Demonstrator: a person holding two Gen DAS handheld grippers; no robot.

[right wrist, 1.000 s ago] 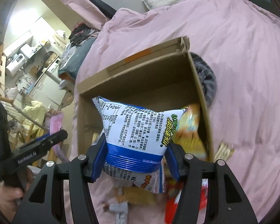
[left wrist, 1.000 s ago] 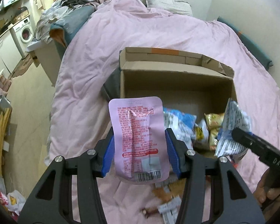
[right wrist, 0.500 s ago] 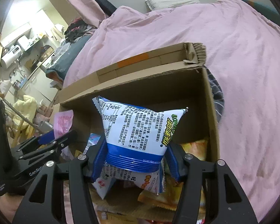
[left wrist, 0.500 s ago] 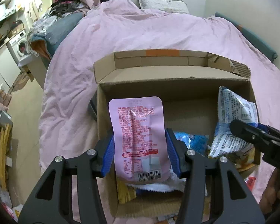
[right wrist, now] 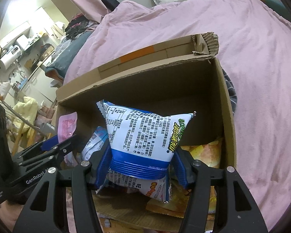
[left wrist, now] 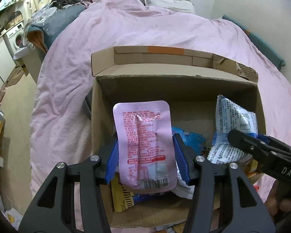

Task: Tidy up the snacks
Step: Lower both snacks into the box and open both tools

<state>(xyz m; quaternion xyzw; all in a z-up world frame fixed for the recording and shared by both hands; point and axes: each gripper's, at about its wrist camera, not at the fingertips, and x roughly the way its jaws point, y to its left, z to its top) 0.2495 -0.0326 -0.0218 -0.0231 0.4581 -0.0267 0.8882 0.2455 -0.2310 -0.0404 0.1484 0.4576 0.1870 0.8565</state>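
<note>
My left gripper (left wrist: 145, 159) is shut on a pink snack pouch (left wrist: 143, 143) and holds it upright over the left part of an open cardboard box (left wrist: 174, 83). My right gripper (right wrist: 139, 165) is shut on a blue and white chip bag (right wrist: 143, 136) over the box's (right wrist: 223, 101) middle. The chip bag (left wrist: 232, 130) and right gripper also show at the right of the left wrist view. The pink pouch (right wrist: 67, 124) and left gripper show at the left of the right wrist view. Several snack packets (left wrist: 188, 139) lie inside the box.
The box sits on a bed with a pink quilt (left wrist: 126, 38). Yellow snack bags (right wrist: 205, 151) lie in the box's right corner. Loose packets (right wrist: 110, 223) lie in front of the box. A washing machine (left wrist: 15, 36) and piled clothes (left wrist: 67, 0) are off the bed's left side.
Both grippers have moved forward with their packets, from in front of the box to over its inside. The box now fills more of both views.
</note>
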